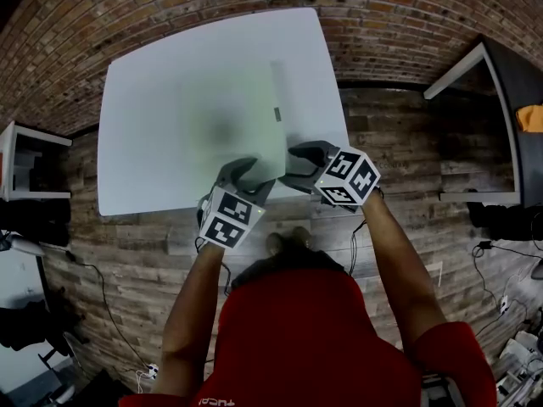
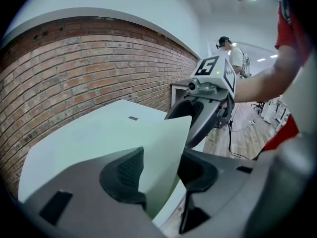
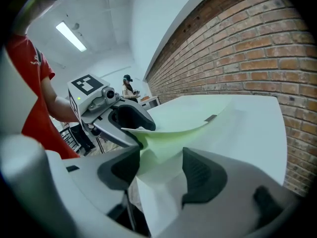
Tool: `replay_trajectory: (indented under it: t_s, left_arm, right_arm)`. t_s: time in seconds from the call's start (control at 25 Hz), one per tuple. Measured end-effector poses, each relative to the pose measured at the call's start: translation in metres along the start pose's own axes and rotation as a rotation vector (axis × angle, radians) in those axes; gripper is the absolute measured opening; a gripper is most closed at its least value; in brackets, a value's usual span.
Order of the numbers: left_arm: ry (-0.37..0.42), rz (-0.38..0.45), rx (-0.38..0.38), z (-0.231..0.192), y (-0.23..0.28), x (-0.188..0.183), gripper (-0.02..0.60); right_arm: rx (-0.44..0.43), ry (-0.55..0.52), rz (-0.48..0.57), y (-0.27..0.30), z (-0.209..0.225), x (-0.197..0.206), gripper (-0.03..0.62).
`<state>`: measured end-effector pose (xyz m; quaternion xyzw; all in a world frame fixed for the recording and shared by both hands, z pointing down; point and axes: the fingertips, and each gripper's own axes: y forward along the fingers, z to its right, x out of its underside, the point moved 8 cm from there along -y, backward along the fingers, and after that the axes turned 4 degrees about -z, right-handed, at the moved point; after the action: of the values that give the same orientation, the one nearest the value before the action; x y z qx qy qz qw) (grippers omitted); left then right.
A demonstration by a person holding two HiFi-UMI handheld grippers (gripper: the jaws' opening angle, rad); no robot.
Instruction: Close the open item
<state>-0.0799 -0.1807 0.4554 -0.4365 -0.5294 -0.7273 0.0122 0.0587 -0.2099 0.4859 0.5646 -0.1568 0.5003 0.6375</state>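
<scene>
A pale green folder lies open on the white table; a small grey tag sits near its right edge. Both grippers are at the table's near edge, where the folder's near cover is lifted off the top. In the left gripper view the raised green sheet stands between the jaws of my left gripper, against one pad with a gap to the other. In the right gripper view the sheet curves up between the parted jaws of my right gripper. In the head view my left gripper and right gripper are close together.
A brick wall runs behind the table, and the floor is wooden planks. A white shelf unit stands at the left, another table at the right. Cables lie on the floor. A person stands far off.
</scene>
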Motion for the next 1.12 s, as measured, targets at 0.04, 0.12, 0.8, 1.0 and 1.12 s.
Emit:
replay_trajectory:
  t_s: [0.04,0.12,0.8,1.0,1.12]
  left_arm:
    - [0.001,-0.002,0.000,0.000,0.000,-0.001,0.196]
    - [0.004,-0.006,-0.001,0.000,0.001,-0.002,0.196]
    - [0.017,-0.008,0.000,0.001,0.004,-0.010,0.199]
    - [0.023,-0.010,0.003,0.002,0.004,-0.010,0.202]
    - [0.034,-0.011,0.012,0.001,0.004,-0.010,0.207]
  right_arm:
    - [-0.017,-0.001,-0.004,-0.002,0.000,0.000,0.252]
    - [-0.043,0.010,-0.005,-0.007,0.001,0.000,0.252]
    - [0.357,0.292,0.147,-0.007,0.069,-0.047,0.250]
    - [0.401,0.272,0.083,0.009,0.081,-0.053,0.250]
    - [0.435,0.236,0.037,0.014,0.084,-0.054,0.252]
